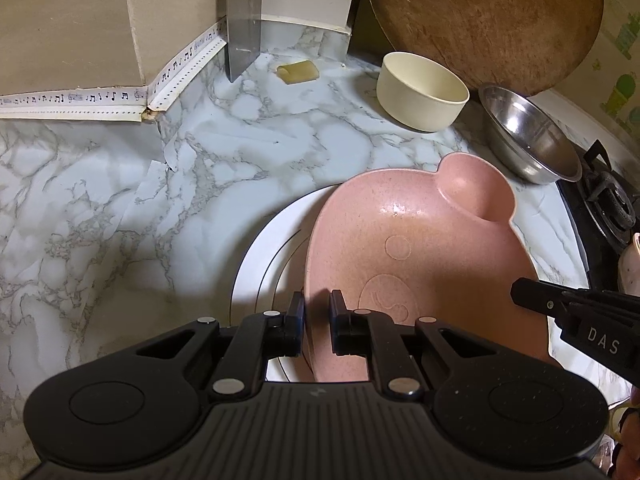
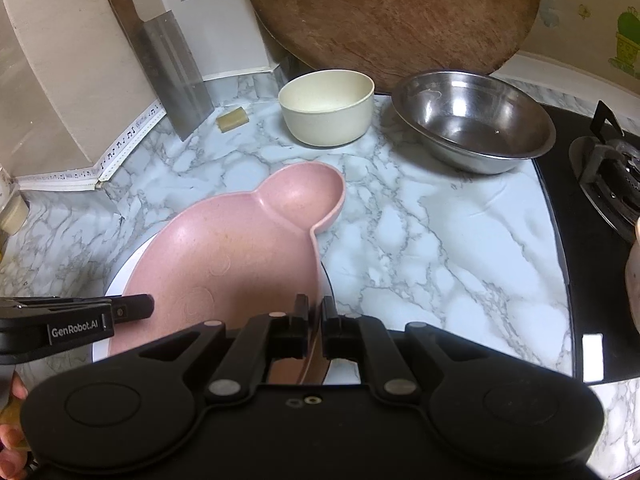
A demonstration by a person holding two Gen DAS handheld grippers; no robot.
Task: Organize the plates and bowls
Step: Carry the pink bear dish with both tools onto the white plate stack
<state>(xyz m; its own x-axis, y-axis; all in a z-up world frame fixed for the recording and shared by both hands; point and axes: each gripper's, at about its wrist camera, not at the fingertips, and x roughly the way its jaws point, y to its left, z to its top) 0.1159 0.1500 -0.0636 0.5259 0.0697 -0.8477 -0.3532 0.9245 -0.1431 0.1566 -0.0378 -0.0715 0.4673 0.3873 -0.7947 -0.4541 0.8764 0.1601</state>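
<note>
A pink plate (image 1: 420, 240) with a round ear-shaped dip lies over a white plate (image 1: 260, 256) on the marble counter. My left gripper (image 1: 317, 312) is shut on the pink plate's left rim. My right gripper (image 2: 315, 314) is shut on the pink plate's (image 2: 240, 248) right rim, over the white plate (image 2: 132, 264). Each gripper shows in the other's view, the right gripper (image 1: 520, 292) at the right and the left gripper (image 2: 148, 306) at the left. A cream bowl (image 2: 326, 108) and a steel bowl (image 2: 474, 120) stand behind.
A round wooden board (image 2: 392, 16) leans on the back wall. A cleaver (image 2: 176, 76) leans at the left, with a small yellow block (image 2: 233, 119) by it. A black gas stove (image 2: 608, 176) is at the right. Bare marble counter (image 2: 440, 248) lies between plate and stove.
</note>
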